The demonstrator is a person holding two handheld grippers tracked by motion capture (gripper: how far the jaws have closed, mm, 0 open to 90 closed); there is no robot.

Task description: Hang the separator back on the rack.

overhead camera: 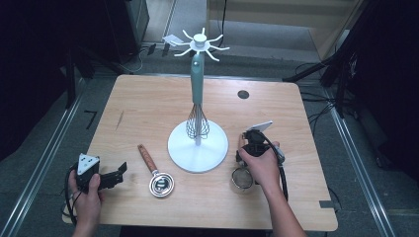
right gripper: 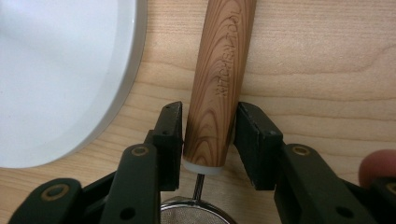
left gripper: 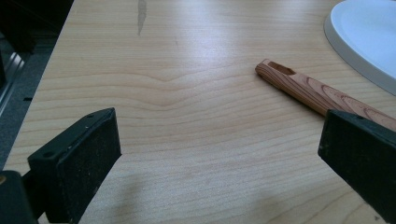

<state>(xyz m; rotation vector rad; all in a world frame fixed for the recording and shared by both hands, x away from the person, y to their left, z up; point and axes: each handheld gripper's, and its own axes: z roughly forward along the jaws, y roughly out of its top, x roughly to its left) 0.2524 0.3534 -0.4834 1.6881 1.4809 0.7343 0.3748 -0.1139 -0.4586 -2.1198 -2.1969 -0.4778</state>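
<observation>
A small mesh strainer (overhead camera: pixel 242 177) with a wooden handle (right gripper: pixel 219 84) lies flat on the table, right of the white stand's base (overhead camera: pixel 212 148). My right gripper (right gripper: pixel 208 135) is shut on that handle just above its white collar; the mesh (right gripper: pixel 196 214) shows below the jaws. From above, the hand covers most of the right gripper (overhead camera: pixel 245 150). My left gripper (overhead camera: pixel 118 175) rests open near the front left edge, nothing between its jaws (left gripper: pixel 219 140). A wood-handled metal scoop (overhead camera: pixel 155 173) lies ahead of it, its handle (left gripper: pixel 308 91) near the right jaw.
A teal-handled whisk (overhead camera: pixel 197 113) hangs from the white hook stand at the table's middle. The stand's round base (right gripper: pixel 60 70) sits close to the left of the strainer handle. A dark round grommet (overhead camera: pixel 243 94) is set into the far tabletop.
</observation>
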